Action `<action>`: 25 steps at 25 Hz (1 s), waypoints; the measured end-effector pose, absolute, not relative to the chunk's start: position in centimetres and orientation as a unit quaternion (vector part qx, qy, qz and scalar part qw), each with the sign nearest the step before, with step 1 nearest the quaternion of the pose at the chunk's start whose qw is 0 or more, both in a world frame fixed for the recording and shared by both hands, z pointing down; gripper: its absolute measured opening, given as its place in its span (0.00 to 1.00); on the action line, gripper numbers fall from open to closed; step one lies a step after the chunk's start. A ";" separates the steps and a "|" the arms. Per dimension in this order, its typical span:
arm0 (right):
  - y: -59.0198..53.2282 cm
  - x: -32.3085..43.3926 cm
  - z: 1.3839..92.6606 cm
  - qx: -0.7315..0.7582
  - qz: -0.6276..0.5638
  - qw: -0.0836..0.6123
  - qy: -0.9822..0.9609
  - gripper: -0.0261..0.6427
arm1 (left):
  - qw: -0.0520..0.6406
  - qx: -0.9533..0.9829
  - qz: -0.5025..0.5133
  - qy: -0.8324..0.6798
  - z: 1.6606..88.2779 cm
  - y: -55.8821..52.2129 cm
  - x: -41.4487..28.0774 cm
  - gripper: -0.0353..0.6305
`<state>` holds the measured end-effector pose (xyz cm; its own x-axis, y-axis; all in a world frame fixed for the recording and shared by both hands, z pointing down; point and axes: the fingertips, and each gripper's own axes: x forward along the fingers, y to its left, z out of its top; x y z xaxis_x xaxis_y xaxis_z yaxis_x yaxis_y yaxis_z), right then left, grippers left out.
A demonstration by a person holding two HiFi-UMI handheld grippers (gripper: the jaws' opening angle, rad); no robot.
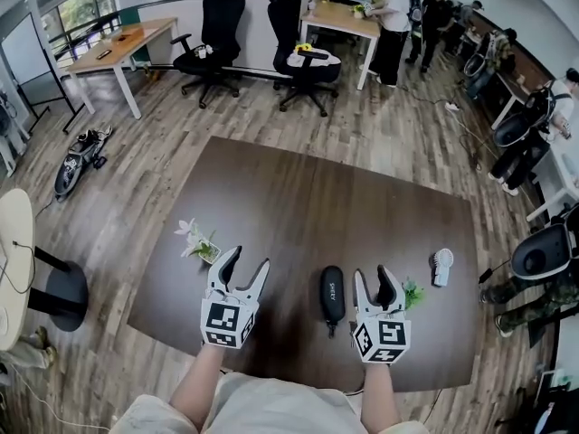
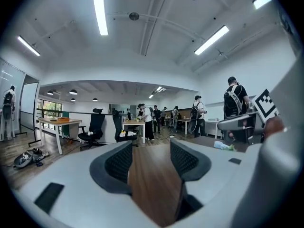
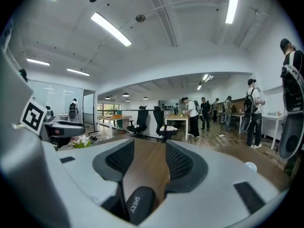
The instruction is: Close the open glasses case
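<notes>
A black oblong glasses case with pale lettering lies on the dark brown table near its front edge. Its lid looks down. My right gripper hovers just right of the case, apart from it, open with nothing between its fingers. In the right gripper view the case shows low, under the gap of the right gripper. My left gripper is farther to the left, also open and empty. In the left gripper view only bare tabletop lies between the jaws of the left gripper.
A white flower in a small pot stands just beyond the left gripper. A small green plant and a white hand fan sit right of the right gripper. Office chairs, desks and several people are beyond the table.
</notes>
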<state>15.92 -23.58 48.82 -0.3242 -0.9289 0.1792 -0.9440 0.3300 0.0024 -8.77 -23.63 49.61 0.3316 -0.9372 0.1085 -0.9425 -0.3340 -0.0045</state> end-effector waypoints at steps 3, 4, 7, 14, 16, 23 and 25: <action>-22.3 14.0 52.8 0.553 0.076 0.119 -0.821 0.36 | 0.044 0.819 0.055 -0.569 51.3 -22.8 -8.5 0.44; -21.9 13.5 53.9 0.547 0.083 0.134 -0.822 0.36 | 0.048 0.821 0.058 -0.567 51.7 -22.5 -8.4 0.44; -20.9 12.1 57.2 0.526 0.095 0.179 -0.826 0.36 | 0.059 0.824 0.063 -0.561 52.9 -21.7 -8.0 0.44; -19.3 9.4 63.8 0.471 0.101 0.306 -0.821 0.36 | 0.076 0.829 0.068 -0.550 54.0 -20.8 -7.2 0.44; -18.9 9.0 65.4 0.458 0.102 0.342 -0.814 0.36 | 0.077 0.831 0.068 -0.547 54.1 -20.7 -7.0 0.44; -18.8 8.9 68.3 0.446 0.058 0.408 -0.795 0.35 | 0.080 0.834 0.069 -0.541 54.3 -20.8 -6.7 0.44; -18.8 9.2 68.2 0.447 0.034 0.421 -0.789 0.35 | 0.081 0.835 0.070 -0.540 54.2 -20.8 -6.6 0.44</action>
<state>9.21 -18.78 68.21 -0.2462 -0.6759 0.6947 -0.7326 0.5990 0.3232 -6.62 -20.77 54.18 0.4067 -0.8906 0.2034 -0.9131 -0.4033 0.0599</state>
